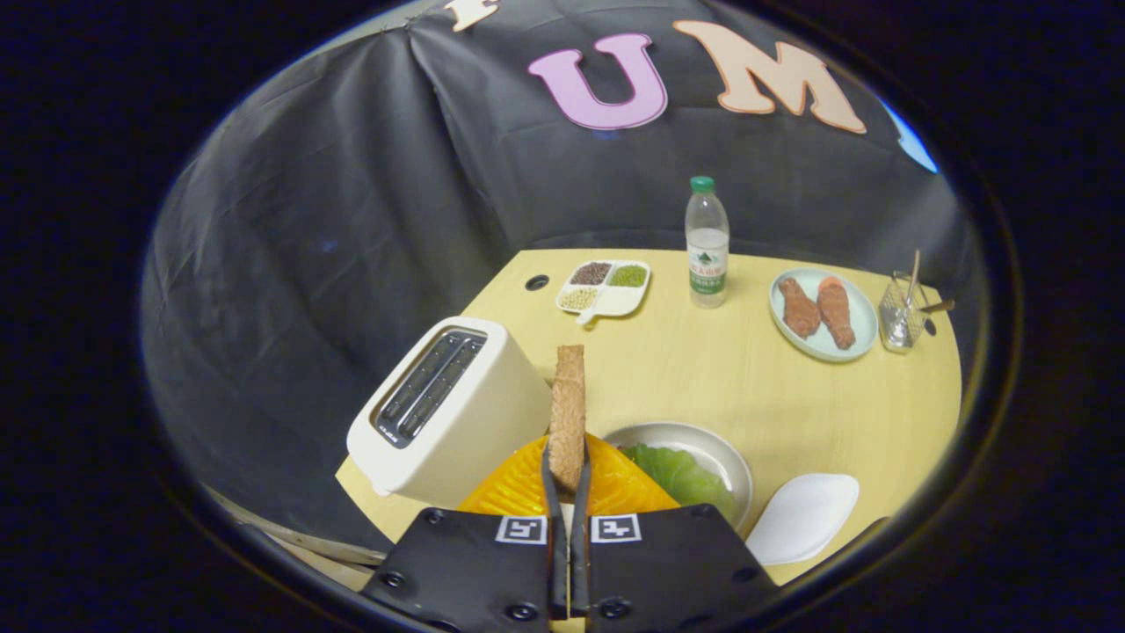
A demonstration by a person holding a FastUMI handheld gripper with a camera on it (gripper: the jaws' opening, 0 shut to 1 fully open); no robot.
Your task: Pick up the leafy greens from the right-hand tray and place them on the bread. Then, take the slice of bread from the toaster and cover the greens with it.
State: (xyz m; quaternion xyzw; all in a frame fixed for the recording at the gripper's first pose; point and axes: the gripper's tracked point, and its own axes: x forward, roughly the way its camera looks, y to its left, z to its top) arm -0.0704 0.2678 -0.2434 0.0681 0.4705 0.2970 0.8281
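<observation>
Brown toasted bread slice is gripped upright between both fingers of the tongs, above the orange plate, beside the toaster at the worktop's near edge.

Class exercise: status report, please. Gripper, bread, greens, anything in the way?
Gripper shut on bread slice, held edge-up above orange plate. Leafy greens lie in grey bowl, just right of fingers. Toaster close on left.

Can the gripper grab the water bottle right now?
Probably not. The gripper is shut on a bread slice standing on edge between its fingers, so it has no free grip. The water bottle stands far beyond them across the table, though nothing blocks the way.
</observation>
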